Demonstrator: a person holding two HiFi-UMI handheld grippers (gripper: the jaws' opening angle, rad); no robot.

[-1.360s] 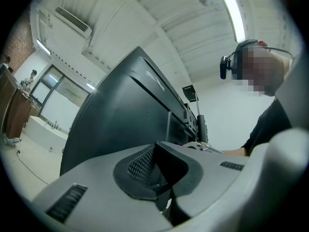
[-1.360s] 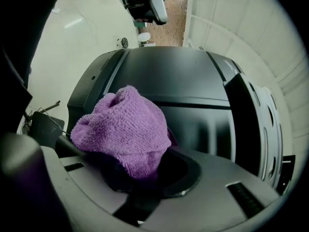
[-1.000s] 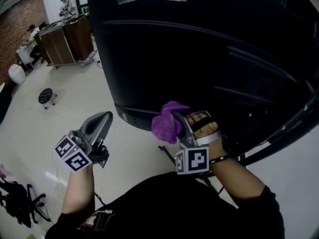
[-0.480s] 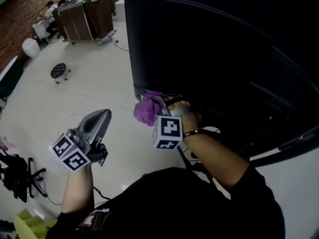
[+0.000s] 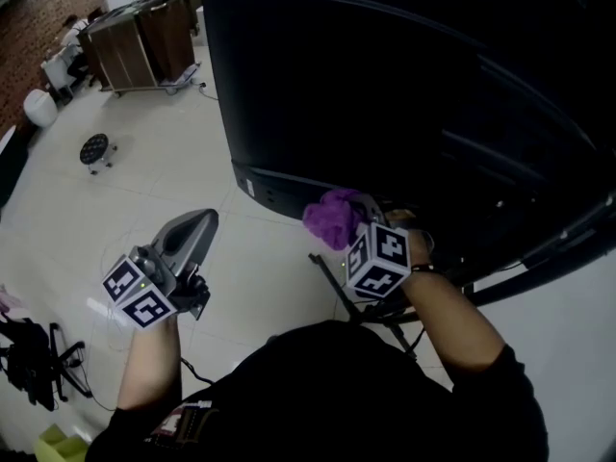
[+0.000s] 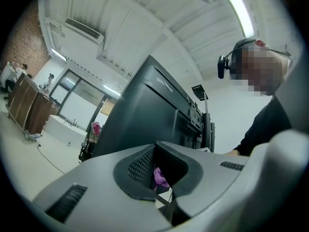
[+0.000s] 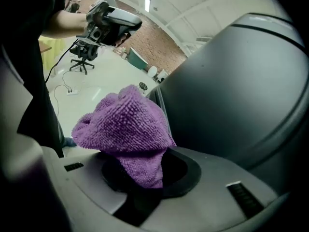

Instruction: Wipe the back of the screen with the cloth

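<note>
Two grippers, one at work: cloth at the screen's lower edge

Screen (image 5: 414,94): a big black panel with its back face toward the person. It fills the upper right of the head view, and raised ribs run across it. Its lower left corner and bottom edge sit just above the cloth.

Tiled floor (image 5: 144,191): pale and open to the left, well apart from the panel.

Stand legs (image 5: 325,275): dark struts under the panel, near the right wrist.

Left gripper (image 5: 204,221): held out over the floor, well apart from the screen. Jaws are brought together with nothing between them.

Right gripper (image 5: 354,212): jaws clamped on the purple cloth (image 5: 330,218). The cloth is a bunched wad standing proud of the tips, at or just beside the bottom edge of the back. Contact cannot be confirmed.

Risks, as judged:
- With the wad bunched, a hard press could bring the bare jaw tips onto the panel and scrape it.
- The cloth could catch on a rib or the corner and drag out of the grip.
- A stroke carried past the left edge would run off into open air.

Room: struts crowd the low side, and the freest travel looks upward and across the panel. Most of the back likely remains to be wiped.
</note>
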